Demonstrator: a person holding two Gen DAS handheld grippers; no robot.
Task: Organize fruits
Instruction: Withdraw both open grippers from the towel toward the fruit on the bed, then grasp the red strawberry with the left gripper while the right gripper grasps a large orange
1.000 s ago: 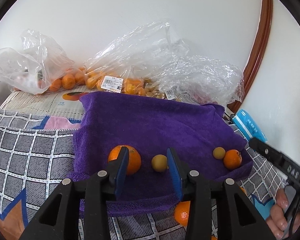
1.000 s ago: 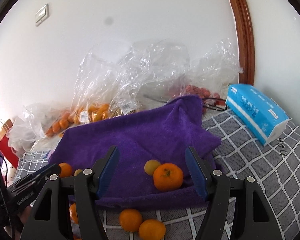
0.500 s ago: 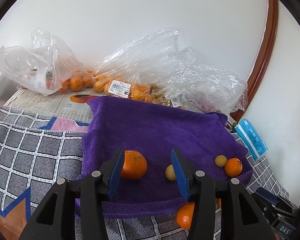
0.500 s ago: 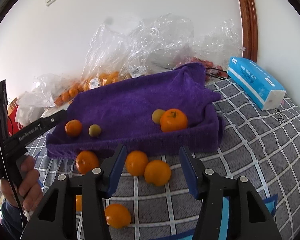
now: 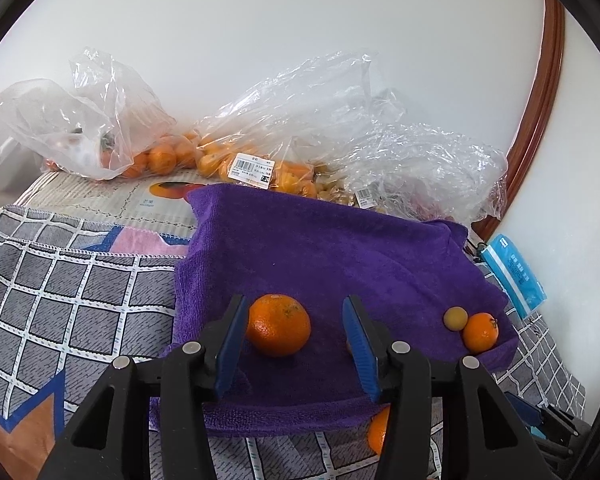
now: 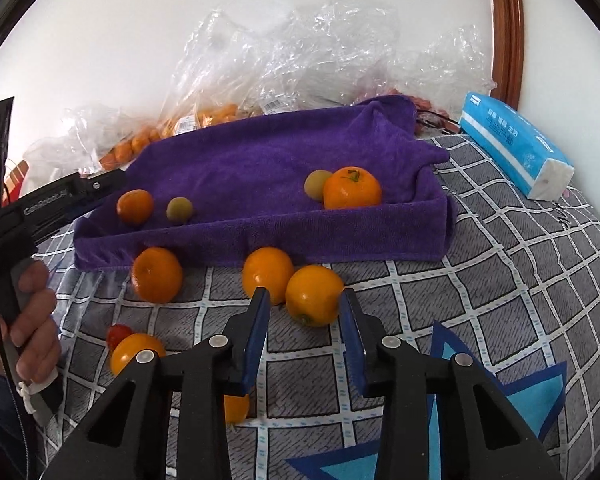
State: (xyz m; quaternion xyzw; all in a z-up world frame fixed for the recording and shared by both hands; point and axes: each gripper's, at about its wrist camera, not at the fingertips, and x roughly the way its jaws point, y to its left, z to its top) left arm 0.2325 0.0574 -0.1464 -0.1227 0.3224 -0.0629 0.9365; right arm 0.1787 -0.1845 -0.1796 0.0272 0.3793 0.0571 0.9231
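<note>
A purple towel (image 5: 320, 248) (image 6: 260, 160) lies on the checked cloth. On it, in the left wrist view, an orange (image 5: 278, 324) sits between the open jaws of my left gripper (image 5: 296, 340), not gripped. A small yellow-green fruit (image 5: 455, 318) and a small orange (image 5: 480, 331) lie at the towel's right. In the right wrist view my right gripper (image 6: 304, 336) is open around a yellow-orange fruit (image 6: 314, 295) on the cloth below the towel, beside another orange (image 6: 267, 274). More oranges (image 6: 157, 274) (image 6: 134, 350) lie nearby.
Clear plastic bags of fruit (image 5: 260, 160) (image 6: 260, 72) stand along the back wall. A blue tissue pack (image 6: 512, 144) (image 5: 514, 276) lies to the right. A small red fruit (image 6: 118, 333) lies on the cloth. The left hand and its gripper handle (image 6: 24, 220) show at the left.
The right gripper has drawn back from the towel and lowered over the loose oranges on the cloth. The left gripper has shifted so that the orange now sits between its jaws.
</note>
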